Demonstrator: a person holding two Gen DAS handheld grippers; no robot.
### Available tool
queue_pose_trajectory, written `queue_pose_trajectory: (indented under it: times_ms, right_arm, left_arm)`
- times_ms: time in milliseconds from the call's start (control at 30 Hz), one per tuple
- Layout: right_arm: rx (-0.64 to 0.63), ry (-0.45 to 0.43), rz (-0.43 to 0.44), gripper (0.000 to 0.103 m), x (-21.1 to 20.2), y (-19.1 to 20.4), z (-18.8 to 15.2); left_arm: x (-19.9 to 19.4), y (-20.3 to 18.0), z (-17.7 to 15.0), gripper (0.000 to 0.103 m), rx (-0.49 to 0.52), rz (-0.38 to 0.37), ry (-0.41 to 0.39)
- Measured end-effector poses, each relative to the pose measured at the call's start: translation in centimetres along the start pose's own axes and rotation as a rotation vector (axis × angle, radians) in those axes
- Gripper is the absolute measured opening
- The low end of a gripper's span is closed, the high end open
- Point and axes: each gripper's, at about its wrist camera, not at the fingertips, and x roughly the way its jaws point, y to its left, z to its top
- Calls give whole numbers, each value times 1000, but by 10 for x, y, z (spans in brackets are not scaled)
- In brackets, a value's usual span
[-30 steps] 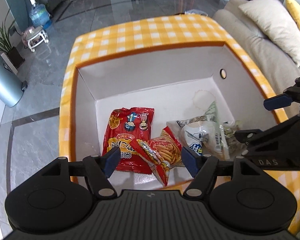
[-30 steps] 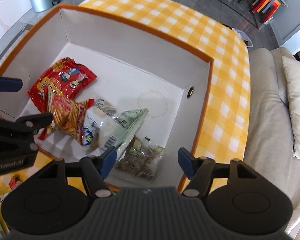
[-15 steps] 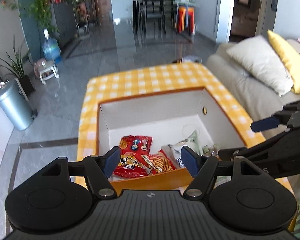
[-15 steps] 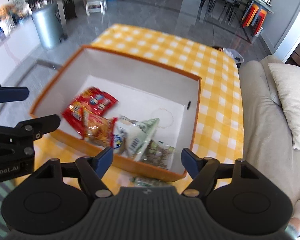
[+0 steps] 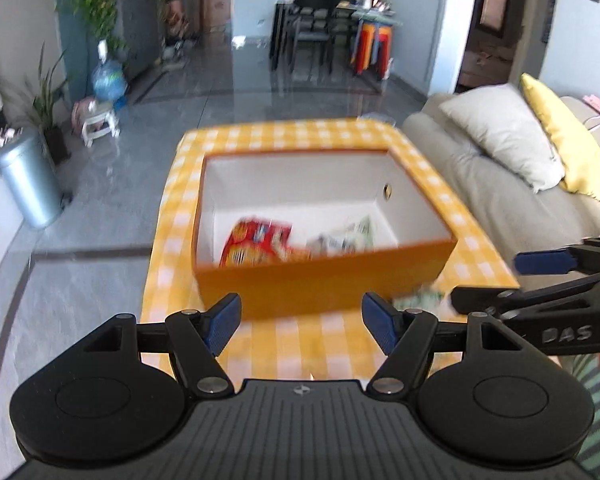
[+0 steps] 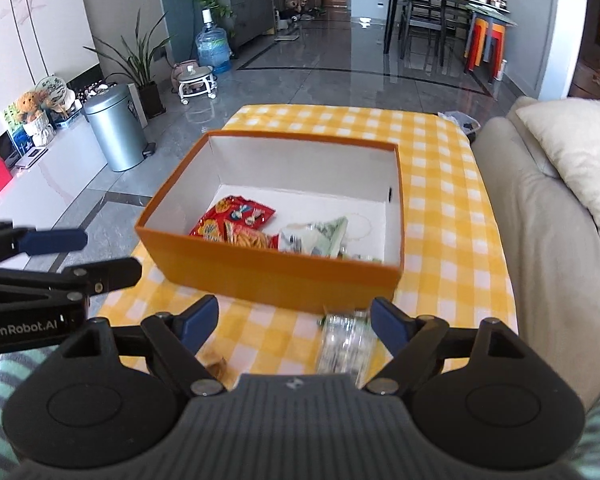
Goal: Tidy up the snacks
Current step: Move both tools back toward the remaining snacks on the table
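An orange box with white inner walls stands on the yellow checked tablecloth. Inside lie a red snack bag, an orange-red chips bag and a pale green and white packet. A clear snack packet lies on the cloth in front of the box, close to my right gripper. Its jaws are opening, with nothing pressed between them. My left gripper is open and empty, held short of the box. Each gripper shows at the side of the other's view.
A beige sofa with cushions runs along the table's right side. A metal bin, plants and a water bottle stand on the grey floor to the left. A small brownish item lies on the cloth near my right gripper.
Both grippers have pulled back and up from over the box, so its front wall now shows. The right gripper's jaws have widened. A clear packet on the cloth has come into view.
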Motion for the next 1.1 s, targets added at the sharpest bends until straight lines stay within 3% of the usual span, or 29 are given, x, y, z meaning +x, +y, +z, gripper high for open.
queue_pose_trajectory:
  times_ms: [200,433,833,1000,1100]
  right_arm:
    - [17,2,-9,87,-4,1,-34]
    - [28,107,-6,87,21,-1,-63]
    - [70,290,94,80,69,2,-97]
    - [77,364,130,80,87,10,-101]
    - [70,405,144,80,98,20,-102]
  left_arm:
    - [6,4,-30,81,-21,13,94]
    - [20,4,-59,81,3,5,214]
    - [43,13,-77,81,-33,-11,341]
    - [52,17,-78,81,-37,45,408]
    - [60,26,-80,81,-90,76,464]
